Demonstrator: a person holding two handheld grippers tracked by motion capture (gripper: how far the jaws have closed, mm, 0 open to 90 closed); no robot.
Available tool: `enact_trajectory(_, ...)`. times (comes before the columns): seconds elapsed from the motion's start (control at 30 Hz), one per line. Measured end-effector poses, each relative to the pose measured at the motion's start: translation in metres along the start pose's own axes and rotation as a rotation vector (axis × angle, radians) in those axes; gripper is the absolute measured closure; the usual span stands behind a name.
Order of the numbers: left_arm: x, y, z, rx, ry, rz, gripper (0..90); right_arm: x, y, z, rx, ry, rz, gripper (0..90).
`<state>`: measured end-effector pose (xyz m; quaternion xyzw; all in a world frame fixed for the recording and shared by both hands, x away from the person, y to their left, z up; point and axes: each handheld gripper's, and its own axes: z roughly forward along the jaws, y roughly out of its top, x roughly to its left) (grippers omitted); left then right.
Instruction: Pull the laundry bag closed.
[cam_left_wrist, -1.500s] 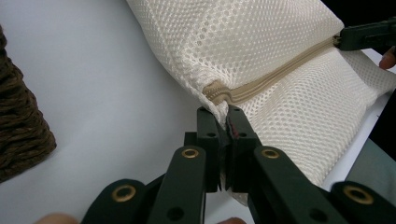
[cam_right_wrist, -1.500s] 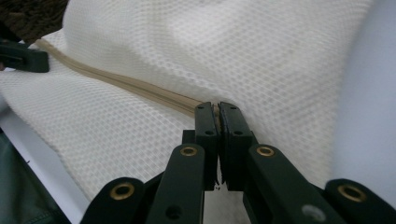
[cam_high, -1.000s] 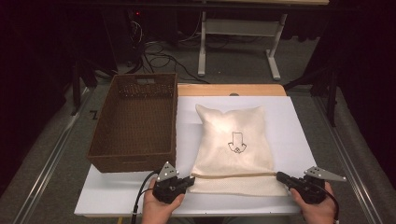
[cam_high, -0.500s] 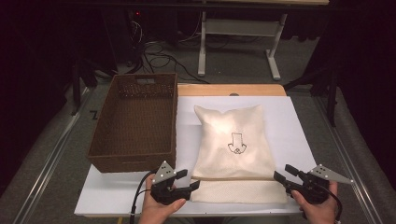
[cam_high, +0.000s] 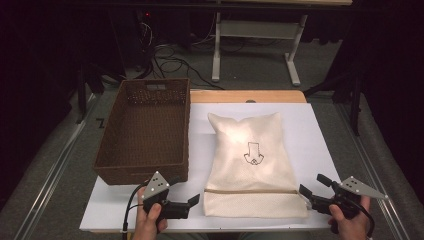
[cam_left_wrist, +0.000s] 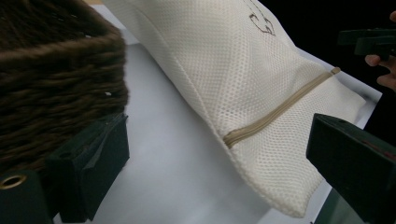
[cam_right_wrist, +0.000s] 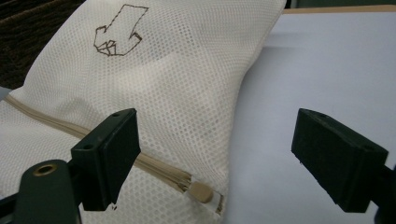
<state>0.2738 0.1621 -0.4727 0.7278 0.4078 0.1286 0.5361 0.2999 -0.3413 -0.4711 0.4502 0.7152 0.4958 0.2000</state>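
While both tools stand wide with nothing gripped, the mesh bag lies flat on the white surface.
The left tool and right tool have just been opening; the left sits just off the bag's near-left corner, the right at its zipper end, pads clear. Beyond the left tool, the wicker basket stands beside the bag.
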Motion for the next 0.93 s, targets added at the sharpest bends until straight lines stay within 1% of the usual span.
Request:
enact_trajectory(0.07,0.004,0.0,-0.007,-0.013,0.002,-0.007,6.1,-0.004,-0.001,-0.003,-0.005,-0.007,-0.005,15.7)
enact_trajectory(0.13,0.009,-0.001,-0.014,-0.025,0.009,0.001,6.1,-0.008,-0.001,-0.005,-0.009,-0.011,-0.011,15.7)
enact_trajectory(0.17,0.01,-0.002,-0.016,-0.026,0.007,0.008,6.0,-0.009,-0.001,-0.006,-0.01,-0.016,-0.001,15.7)
enact_trajectory(0.23,0.015,-0.004,-0.024,-0.035,-0.002,0.019,3.1,-0.012,-0.002,-0.008,-0.011,-0.021,0.001,15.8)
enact_trajectory(0.3,0.019,-0.006,-0.031,-0.045,0.001,0.025,1.8,-0.013,-0.002,-0.009,-0.012,-0.023,0.006,15.8)
enact_trajectory(0.37,0.024,-0.007,-0.039,-0.062,0.006,0.021,0.5,-0.015,-0.003,-0.01,-0.011,-0.028,0.002,15.8)
enact_trajectory(0.47,0.031,-0.008,-0.05,-0.091,0.014,0.003,0.2,-0.016,-0.003,-0.012,-0.007,-0.03,0.002,15.8)
enact_trajectory(0.5,0.034,-0.009,-0.054,-0.097,0.028,0.004,0.2,-0.017,-0.004,-0.013,-0.006,-0.028,0.0,15.8)
enact_trajectory(0.6,0.039,-0.012,-0.061,-0.096,0.047,0.003,0.2,-0.019,-0.005,-0.014,-0.005,-0.022,0.007,15.8)
enact_trajectory(0.7,0.042,-0.014,-0.066,-0.108,0.063,-0.007,0.2,-0.02,-0.005,-0.014,-0.013,-0.021,0.012,15.8)
enact_trajectory(0.77,0.043,-0.015,-0.066,-0.114,0.064,-0.016,0.2,-0.019,-0.005,-0.014,-0.012,-0.023,0.012,15.9)
enact_trajectory(0.8,0.043,-0.015,-0.065,-0.112,0.061,-0.017,0.2,-0.019,-0.005,-0.014,-0.01,-0.02,0.013,15.9)
enact_trajectory(0.87,0.043,-0.015,-0.062,-0.107,0.07,-0.012,0.2,-0.019,-0.005,-0.013,-0.007,-0.019,0.008,15.9)
enact_trajectory(0.9,0.042,-0.016,-0.06,-0.1,0.071,-0.011,0.2,-0.019,-0.005,-0.013,-0.007,-0.018,0.009,15.9)
enact_trajectory(0.93,0.042,-0.016,-0.057,-0.086,0.064,-0.011,0.2,-0.019,-0.005,-0.013,-0.007,-0.016,0.012,16.0)
